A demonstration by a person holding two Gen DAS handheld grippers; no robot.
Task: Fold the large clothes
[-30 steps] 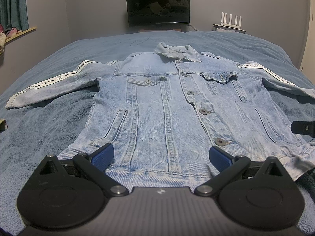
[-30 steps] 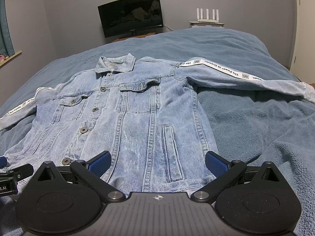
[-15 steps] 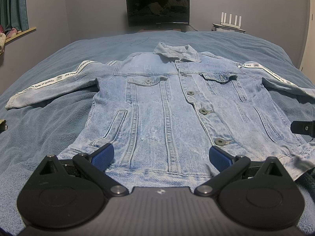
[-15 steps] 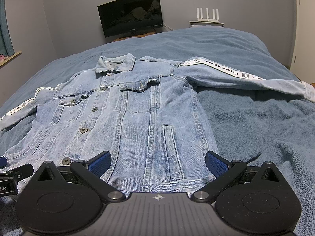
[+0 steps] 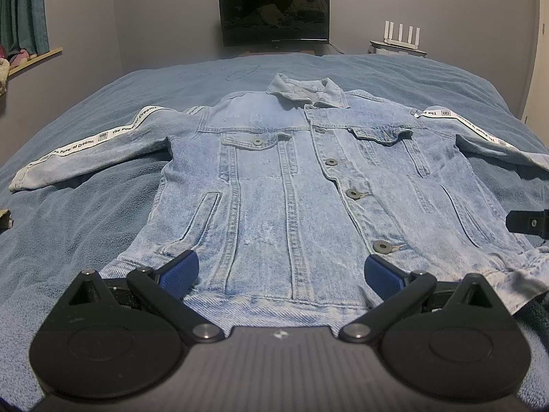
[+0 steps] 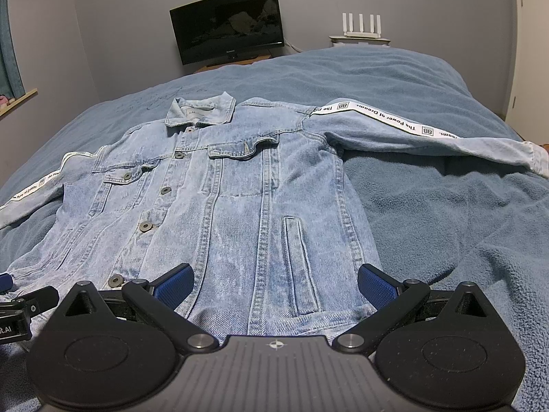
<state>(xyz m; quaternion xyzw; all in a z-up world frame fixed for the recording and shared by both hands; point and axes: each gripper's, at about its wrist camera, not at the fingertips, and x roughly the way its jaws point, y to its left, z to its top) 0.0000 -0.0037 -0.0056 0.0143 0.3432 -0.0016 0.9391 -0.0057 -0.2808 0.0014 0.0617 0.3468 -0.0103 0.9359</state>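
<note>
Grey walls [image 5: 154, 17], dark monitor [image 5: 274, 13], blue bed [image 5: 85, 223]

jacket [image 5: 284, 185] hem – hidden behind gripper body, R cuff cropped

Both wrist views sit low and close at the denim jacket's [image 5: 284, 185] hem, facing up the bed [image 6: 446, 223] toward the monitor [image 5: 274, 13], the left one centred, the right one further right, sharing the jacket front.

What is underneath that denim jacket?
The denim jacket lies spread flat on a blue blanket covering the bed. Whatever lies directly beneath the jacket's body is hidden.
</note>
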